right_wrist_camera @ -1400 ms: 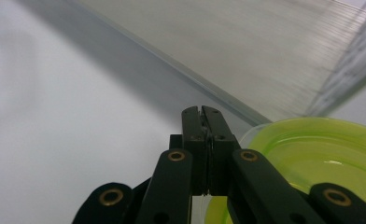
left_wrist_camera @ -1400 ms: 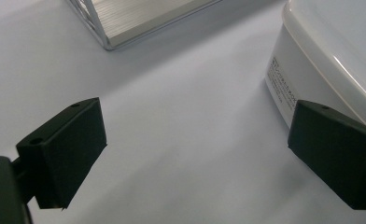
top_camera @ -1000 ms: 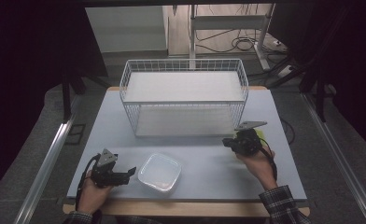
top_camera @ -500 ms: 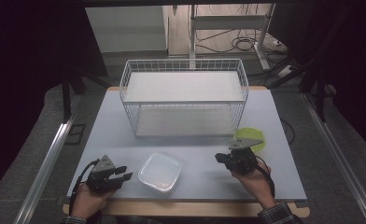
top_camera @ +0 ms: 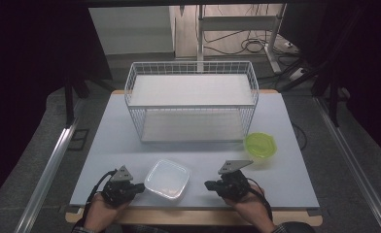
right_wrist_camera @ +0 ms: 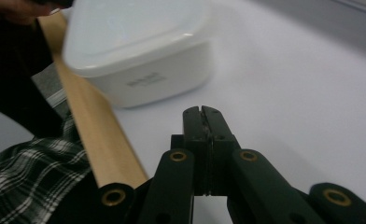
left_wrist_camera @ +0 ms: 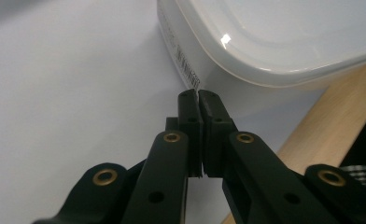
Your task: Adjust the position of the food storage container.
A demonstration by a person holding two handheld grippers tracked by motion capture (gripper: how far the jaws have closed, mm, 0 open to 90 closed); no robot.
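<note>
A white lidded plastic container [top_camera: 166, 178] sits near the table's front edge, between my two grippers. My left gripper [top_camera: 139, 187] lies just left of it; its jaws have just been closing and now stand shut with nothing between them. In the left gripper view the fingertips [left_wrist_camera: 198, 95] point at the container's [left_wrist_camera: 274, 37] side wall, close to it. My right gripper [top_camera: 209, 185] is to the container's right, shut and empty, a short gap away. In the right gripper view its tips [right_wrist_camera: 202, 112] aim at the container [right_wrist_camera: 139, 51].
A white wire basket [top_camera: 191, 104] stands at the middle back of the table. A green bowl [top_camera: 260, 144] rests by its front right corner. The wooden table edge [right_wrist_camera: 97, 144] runs right beside the container, with a plaid sleeve [right_wrist_camera: 27, 177] beyond it.
My right gripper has come away from the basket's front right corner, toward the front edge and left, and the green bowl now shows there. The left gripper's jaws have closed.
</note>
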